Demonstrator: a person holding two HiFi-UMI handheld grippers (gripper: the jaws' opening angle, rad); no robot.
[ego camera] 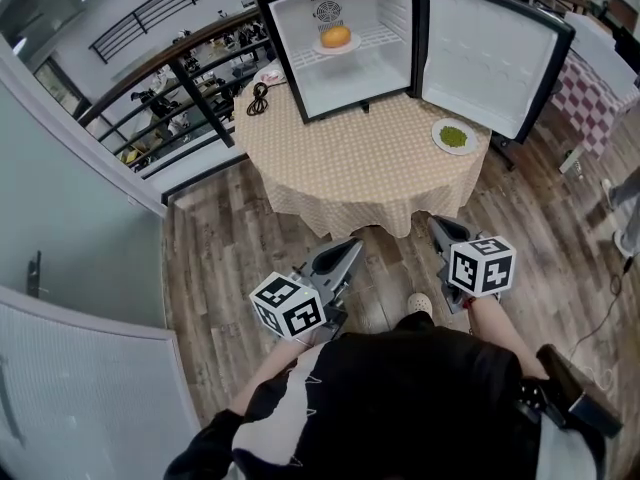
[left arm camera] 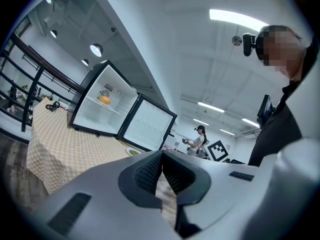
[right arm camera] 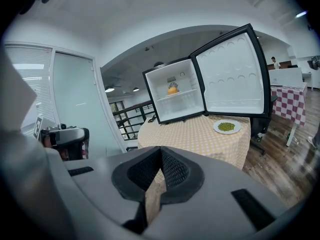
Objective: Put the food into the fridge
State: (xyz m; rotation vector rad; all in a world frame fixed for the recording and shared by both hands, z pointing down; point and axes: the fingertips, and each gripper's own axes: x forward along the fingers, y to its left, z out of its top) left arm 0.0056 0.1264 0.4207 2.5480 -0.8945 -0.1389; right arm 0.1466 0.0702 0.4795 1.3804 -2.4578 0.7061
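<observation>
The orange food (ego camera: 336, 36) sits in the open fridge (ego camera: 300, 78), the plate of greens (ego camera: 455, 136) lies on the surface (ego camera: 350, 163), and the left claw (ego camera: 348, 251) and right claw (ego camera: 440, 228) are closed, empty.

Person is wearing black top, white side panel; grey left gripper (ego camera: 350, 245), right gripper (ego camera: 438, 225) are showing black-and-white square markers.

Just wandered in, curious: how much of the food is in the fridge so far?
Done: one plate of orange food sits on the shelf of the open fridge. In hand: nothing; the left gripper and right gripper are both shut and empty, short of the table. Left: the plate of green food, on the table by the fridge door.
</observation>
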